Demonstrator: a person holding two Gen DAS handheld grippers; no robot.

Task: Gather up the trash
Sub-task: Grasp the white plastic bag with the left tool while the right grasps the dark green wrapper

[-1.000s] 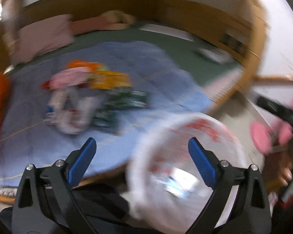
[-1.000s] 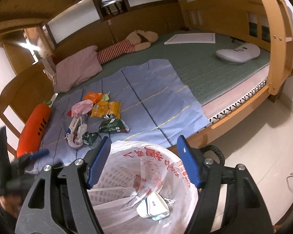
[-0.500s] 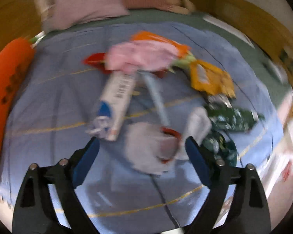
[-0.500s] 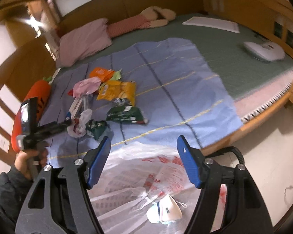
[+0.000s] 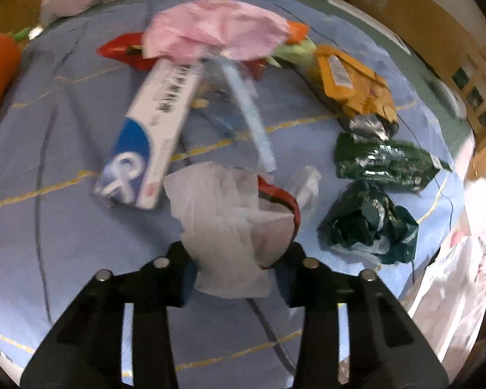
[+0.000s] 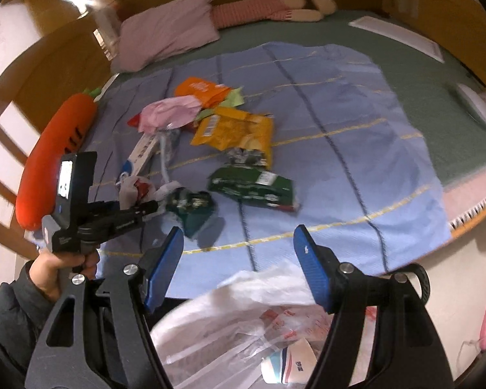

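Swung away from the bin since a second ago and dropped low over the litter on the pale blue checked bedsheet (image 5: pixel 64 227): left gripper (image 5: pixel 235 269), jaws closing on a crumpled white tissue wad with a red-edged wrapper (image 5: pixel 233 220) that sits between them, paper bulging up above the black fingers. Seen from the right wrist as a black tool held in a bare hand (image 6: pixel 56 267) with a dark sleeve, tips at the same wad. Shifted sideways too: right gripper (image 6: pixel 238 259), blue pads standing wide apart with nothing between them, hovering over the white plastic bin bag with red print (image 6: pixel 243 324) at the bed's edge.

Scattered just beyond the wad: a long white and blue carton with a barcode (image 5: pixel 152 136), a crumpled pink paper (image 5: pixel 217 32), a torn yellow snack bag (image 5: pixel 350 77), a flat dark green foil packet (image 5: pixel 385 162) and a scrunched dark green wrapper (image 5: pixel 369 223), the last two lying side by side near the sheet's right edge. Far left on the sheet, an orange carrot-shaped plush cushion (image 6: pixel 55 152). Inside the bag, a small white paper item with coloured stripes (image 6: pixel 285 363).
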